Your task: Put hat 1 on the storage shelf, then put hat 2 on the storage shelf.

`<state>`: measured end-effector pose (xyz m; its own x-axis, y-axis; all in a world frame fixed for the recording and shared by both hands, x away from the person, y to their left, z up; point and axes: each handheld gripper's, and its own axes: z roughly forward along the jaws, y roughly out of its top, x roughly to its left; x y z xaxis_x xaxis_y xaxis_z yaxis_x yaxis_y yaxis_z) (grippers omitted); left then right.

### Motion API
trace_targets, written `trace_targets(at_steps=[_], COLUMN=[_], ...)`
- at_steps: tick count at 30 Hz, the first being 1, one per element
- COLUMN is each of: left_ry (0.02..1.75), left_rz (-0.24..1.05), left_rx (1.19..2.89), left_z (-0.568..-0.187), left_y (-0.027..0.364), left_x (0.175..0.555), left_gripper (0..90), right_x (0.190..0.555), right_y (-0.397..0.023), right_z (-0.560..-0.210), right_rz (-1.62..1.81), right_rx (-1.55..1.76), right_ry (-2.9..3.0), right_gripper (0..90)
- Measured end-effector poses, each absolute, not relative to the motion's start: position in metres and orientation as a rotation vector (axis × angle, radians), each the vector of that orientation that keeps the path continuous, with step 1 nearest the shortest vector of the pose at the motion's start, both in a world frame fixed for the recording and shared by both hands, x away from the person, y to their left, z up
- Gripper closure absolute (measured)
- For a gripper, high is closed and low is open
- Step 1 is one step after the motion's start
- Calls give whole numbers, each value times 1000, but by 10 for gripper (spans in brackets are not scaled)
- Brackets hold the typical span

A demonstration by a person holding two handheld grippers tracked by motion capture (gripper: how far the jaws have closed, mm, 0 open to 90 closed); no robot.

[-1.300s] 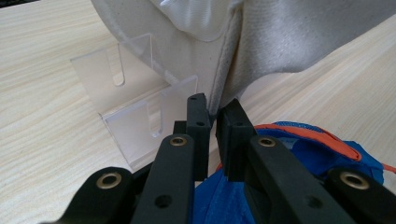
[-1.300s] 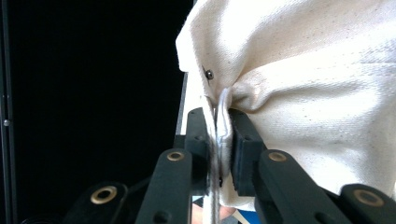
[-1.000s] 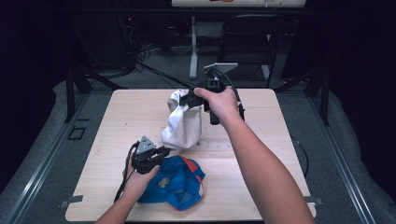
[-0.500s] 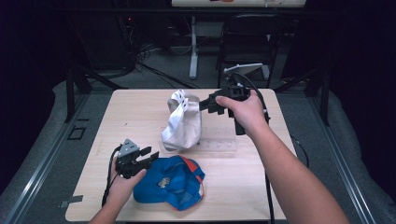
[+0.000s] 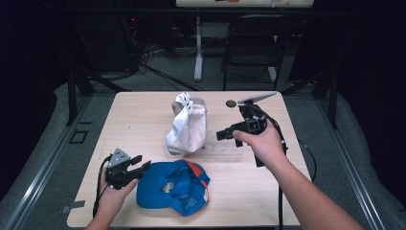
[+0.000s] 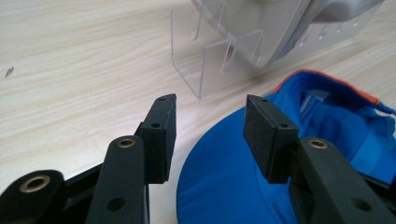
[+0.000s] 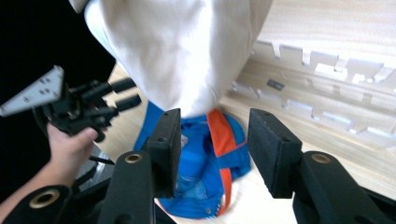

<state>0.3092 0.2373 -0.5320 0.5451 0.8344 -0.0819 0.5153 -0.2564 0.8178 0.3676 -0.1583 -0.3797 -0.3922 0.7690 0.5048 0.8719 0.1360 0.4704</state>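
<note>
Blue fabric marks the cap [image 5: 173, 188] that lies low in the middle of the high view, on the near part of the wooden table [image 5: 143, 115], its orange trim turned toward the right. At the lower left of that frame the left gripper [image 5: 139, 165] sits just beside the cap's left edge; its jaws have just been opening and now stand apart with nothing pressed between the pads. In the left gripper view the blue brim [image 6: 224, 177] curves up from the bottom edge between and below the two jaws, and neither pad grips it.

A white cap [image 5: 187, 123] stands propped on a clear plastic rack [image 5: 225, 148] at the centre of the table, above the blue one in the frame. The right gripper [image 5: 221, 134] is right of centre, pointing left toward the white cap but apart from it. Its jaws have also just been opening and hold nothing. The right gripper view shows the white cap [image 7: 187, 51] across the top, the rack's notched wall [image 7: 327, 70] at the upper right, and the blue cap [image 7: 205, 158] beyond the gap between the jaws.

A small dark disc [image 5: 231, 103] lies near the table's far edge.
</note>
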Motion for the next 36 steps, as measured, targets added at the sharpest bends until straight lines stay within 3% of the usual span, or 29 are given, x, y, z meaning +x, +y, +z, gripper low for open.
trace_targets(at_steps=[15,36], left_ry=[1124,1187], left_rz=[456,457], left_rx=[1926,1905], left_z=[-539,-545], left_y=[245,258], left_x=[309,312], left_gripper=[535,534], right_x=[344,324], right_y=[-149,-139], right_z=[-442,-494], right_rz=[-1049,-970], right_rx=[-1635,-1569], right_ry=[-2256,-2235], right_gripper=[531,539])
